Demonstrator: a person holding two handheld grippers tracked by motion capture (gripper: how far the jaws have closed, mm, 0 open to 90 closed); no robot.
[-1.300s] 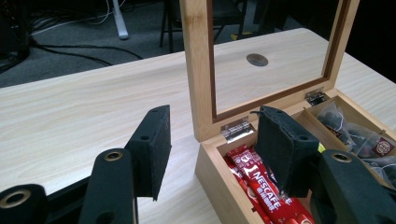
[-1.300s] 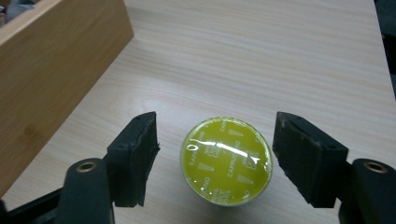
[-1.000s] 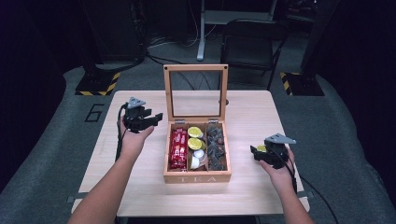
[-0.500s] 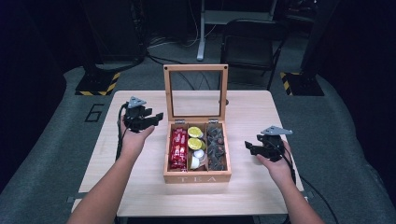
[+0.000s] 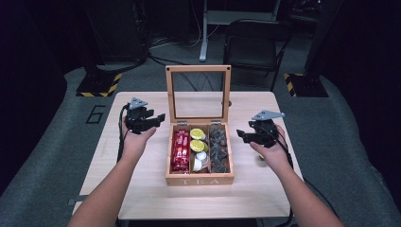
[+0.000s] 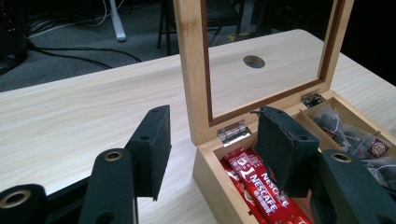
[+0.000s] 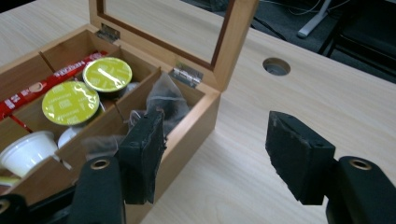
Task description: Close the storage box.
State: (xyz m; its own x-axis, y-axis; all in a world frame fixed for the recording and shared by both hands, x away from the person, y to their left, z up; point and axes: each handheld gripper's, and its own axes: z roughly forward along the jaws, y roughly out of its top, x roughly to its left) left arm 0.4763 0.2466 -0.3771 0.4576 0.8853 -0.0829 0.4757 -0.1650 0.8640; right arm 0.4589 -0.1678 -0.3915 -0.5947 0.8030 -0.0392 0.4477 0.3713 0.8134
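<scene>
A wooden tea box (image 5: 199,178) sits mid-bench (image 5: 142,189) with its glass-paned lid (image 5: 198,92) standing upright on its hinges, as we hold a tool on either side of it. Our left tool (image 5: 158,118) hangs just off the box's left wall, jaws parted and grasping nothing; in the left gripper view the red coffee sticks (image 6: 261,191) lie in the nearest compartment beyond its pads. Our right tool (image 5: 242,135) is lifted clear of the bench beside the right wall, its jaws having just narrowed a little yet still apart with nothing between them; the right gripper view looks over the dark tea sachets (image 7: 163,100), with the green-topped capsules (image 7: 70,102) and white cups (image 7: 28,151) in the middle compartment.

The risks, as we judge them, start with the lid: it stands unsupported, and a knock from either tool on the frame could swing it shut on the jaws or push it back far enough to tip the light box. A reach into the sachets could snag more than one, since they lie heaped and soft, and drag neighbours over the divider. With neither tool steadying the box, any sideways pull may slide it across the smooth bench.
</scene>
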